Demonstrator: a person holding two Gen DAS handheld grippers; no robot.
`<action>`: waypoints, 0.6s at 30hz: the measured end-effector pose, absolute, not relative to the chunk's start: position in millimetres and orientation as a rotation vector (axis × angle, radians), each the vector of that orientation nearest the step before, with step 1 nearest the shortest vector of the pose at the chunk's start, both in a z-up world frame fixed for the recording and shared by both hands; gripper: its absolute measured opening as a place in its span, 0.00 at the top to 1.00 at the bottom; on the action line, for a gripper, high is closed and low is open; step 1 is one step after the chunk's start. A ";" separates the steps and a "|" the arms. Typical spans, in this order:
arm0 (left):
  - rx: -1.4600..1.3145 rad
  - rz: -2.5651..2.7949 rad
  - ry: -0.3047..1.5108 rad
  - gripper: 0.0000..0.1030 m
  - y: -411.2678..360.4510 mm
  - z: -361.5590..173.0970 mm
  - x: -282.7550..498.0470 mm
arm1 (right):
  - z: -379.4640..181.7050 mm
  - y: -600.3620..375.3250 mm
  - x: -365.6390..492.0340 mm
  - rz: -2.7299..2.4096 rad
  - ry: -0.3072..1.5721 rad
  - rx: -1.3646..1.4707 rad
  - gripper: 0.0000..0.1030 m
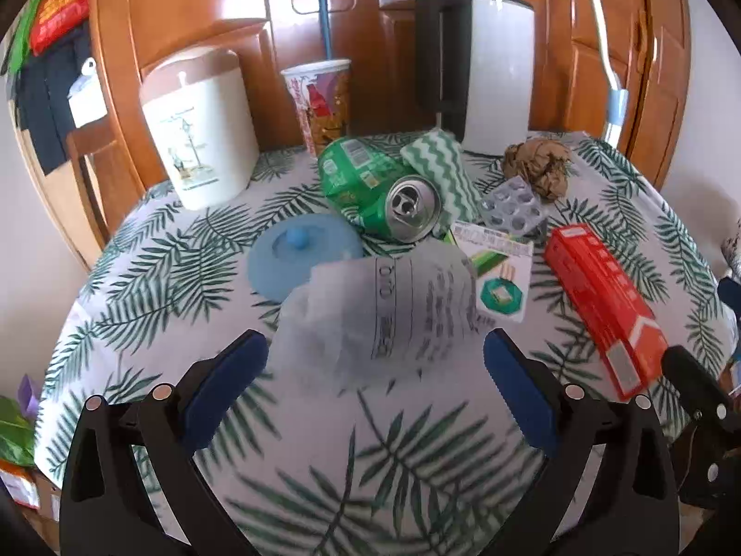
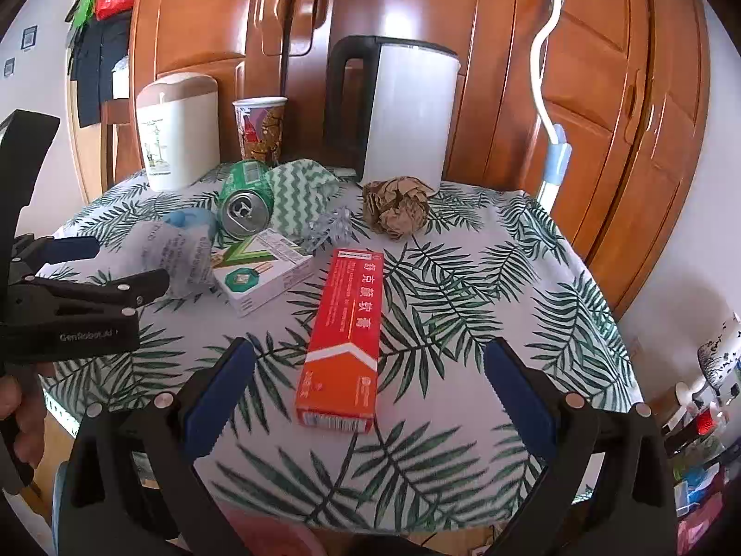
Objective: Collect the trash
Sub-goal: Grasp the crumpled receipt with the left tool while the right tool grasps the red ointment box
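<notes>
The left gripper (image 2: 92, 268) carries the brand "GenRobot.AI" in pale letters on its black side. The red box (image 2: 345, 338), near the middle of the table, bears the white Chinese characters "舒克赢软膏" along its top face. The crumpled receipt (image 1: 407, 306) shows blurred print that cannot be read. The paper cup (image 2: 259, 129) at the table's far edge shows a Coca-Cola bottle picture.

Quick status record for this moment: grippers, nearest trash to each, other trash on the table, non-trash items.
left gripper: open, empty, over the table
nearest to left: crumpled receipt, just ahead of the fingertips
right gripper: open, empty
nearest to right: red box, lying flat between and ahead of the fingers
other trash: crushed green can, brown paper ball, blister pack, white-green box
non-trash: kettle, cream canister, paper cup
surface: leaf-print tablecloth
</notes>
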State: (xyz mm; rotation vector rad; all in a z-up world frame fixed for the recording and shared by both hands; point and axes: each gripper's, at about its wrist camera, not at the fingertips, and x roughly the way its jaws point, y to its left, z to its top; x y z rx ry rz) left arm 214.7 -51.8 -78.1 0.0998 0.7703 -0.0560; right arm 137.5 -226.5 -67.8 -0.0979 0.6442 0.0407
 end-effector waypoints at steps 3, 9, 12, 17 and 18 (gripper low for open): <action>0.094 -0.048 0.785 0.06 -50.9 -84.2 228.3 | -70.3 -226.8 145.1 0.042 0.651 -0.096 0.05; 0.098 -0.050 0.794 0.05 -51.6 -90.7 239.6 | -75.5 -224.2 157.1 0.049 0.663 -0.094 0.05; 0.100 -0.047 0.792 0.05 -51.9 -91.6 242.4 | -77.9 -221.9 161.6 0.052 0.666 -0.101 0.05; 0.085 -0.063 0.797 0.05 -50.6 -93.2 245.5 | -81.4 -219.2 166.1 0.055 0.678 -0.111 0.05; 0.083 -0.069 0.802 0.06 -50.5 -94.3 246.0 | -81.9 -219.0 167.1 0.053 0.681 -0.114 0.05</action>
